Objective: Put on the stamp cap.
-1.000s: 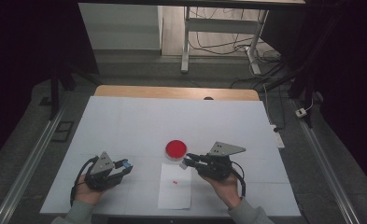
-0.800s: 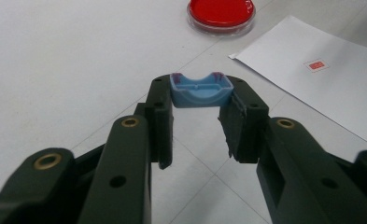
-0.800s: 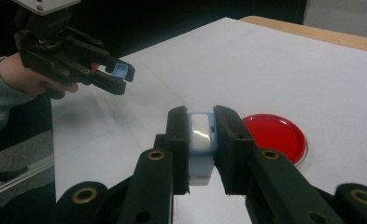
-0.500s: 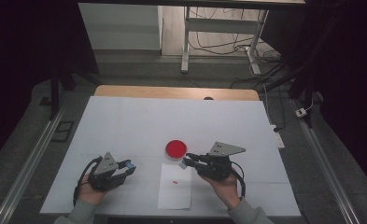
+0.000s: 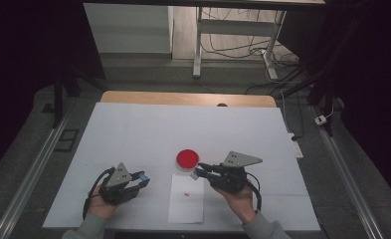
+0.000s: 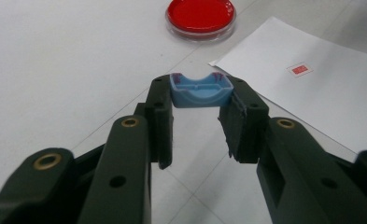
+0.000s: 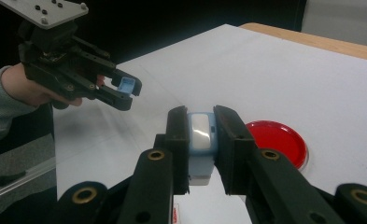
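Observation:
My left gripper point(image 5: 143, 178) is shut on a small blue cap point(image 6: 201, 91), held at the jaw tips just above the white table near its front left. In the right gripper view this gripper point(image 7: 125, 93) and its cap point(image 7: 126, 86) show at the upper left. My right gripper point(image 5: 201, 173) is shut on a blue and white stamp body point(image 7: 201, 137), which stands upright between the pads. It hovers beside a round red dish point(image 5: 187, 159) and over the far edge of a white paper sheet point(image 5: 185, 206). The sheet bears one small red mark point(image 5: 186, 193).
The white table cover point(image 5: 133, 134) stretches far back to a wooden edge point(image 5: 183, 98). Metal rails run along both sides of the table. In the left gripper view the red dish point(image 6: 201, 14) lies ahead and the paper point(image 6: 321, 102) to the right.
The left gripper has edged slightly to the right with the cap. The right gripper has stayed put.

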`<state>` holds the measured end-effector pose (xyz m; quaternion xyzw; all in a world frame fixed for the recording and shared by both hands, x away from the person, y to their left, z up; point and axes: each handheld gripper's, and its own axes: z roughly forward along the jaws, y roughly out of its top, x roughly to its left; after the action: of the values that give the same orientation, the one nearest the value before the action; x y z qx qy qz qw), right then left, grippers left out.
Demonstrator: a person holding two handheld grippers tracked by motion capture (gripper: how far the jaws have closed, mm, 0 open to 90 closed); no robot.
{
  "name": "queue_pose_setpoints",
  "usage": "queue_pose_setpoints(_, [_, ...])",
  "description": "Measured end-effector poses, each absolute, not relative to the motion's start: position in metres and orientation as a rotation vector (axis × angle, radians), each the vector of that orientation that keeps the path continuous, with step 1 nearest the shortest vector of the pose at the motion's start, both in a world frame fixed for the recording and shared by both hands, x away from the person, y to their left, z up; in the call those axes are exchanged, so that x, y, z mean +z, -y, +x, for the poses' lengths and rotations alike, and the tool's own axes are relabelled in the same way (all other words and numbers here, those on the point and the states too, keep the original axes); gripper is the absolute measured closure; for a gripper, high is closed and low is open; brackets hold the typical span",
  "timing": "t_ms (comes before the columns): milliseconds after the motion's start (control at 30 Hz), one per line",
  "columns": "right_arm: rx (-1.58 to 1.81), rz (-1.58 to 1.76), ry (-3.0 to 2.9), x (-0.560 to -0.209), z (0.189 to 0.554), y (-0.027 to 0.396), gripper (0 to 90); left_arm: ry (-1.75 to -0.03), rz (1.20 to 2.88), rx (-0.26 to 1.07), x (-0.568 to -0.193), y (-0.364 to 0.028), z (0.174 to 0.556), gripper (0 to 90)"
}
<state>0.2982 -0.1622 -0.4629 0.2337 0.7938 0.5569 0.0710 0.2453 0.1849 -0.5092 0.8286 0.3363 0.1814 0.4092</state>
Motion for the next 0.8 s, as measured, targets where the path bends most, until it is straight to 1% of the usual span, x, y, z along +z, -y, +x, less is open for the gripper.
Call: queue_pose_setpoints(800, [1.686, 0.698, -2.378, -0.462, 0.296, 0.159, 75.3, -0.791, 2.115, 0.441, -0.509, -0.164, 0.248, 65.3])
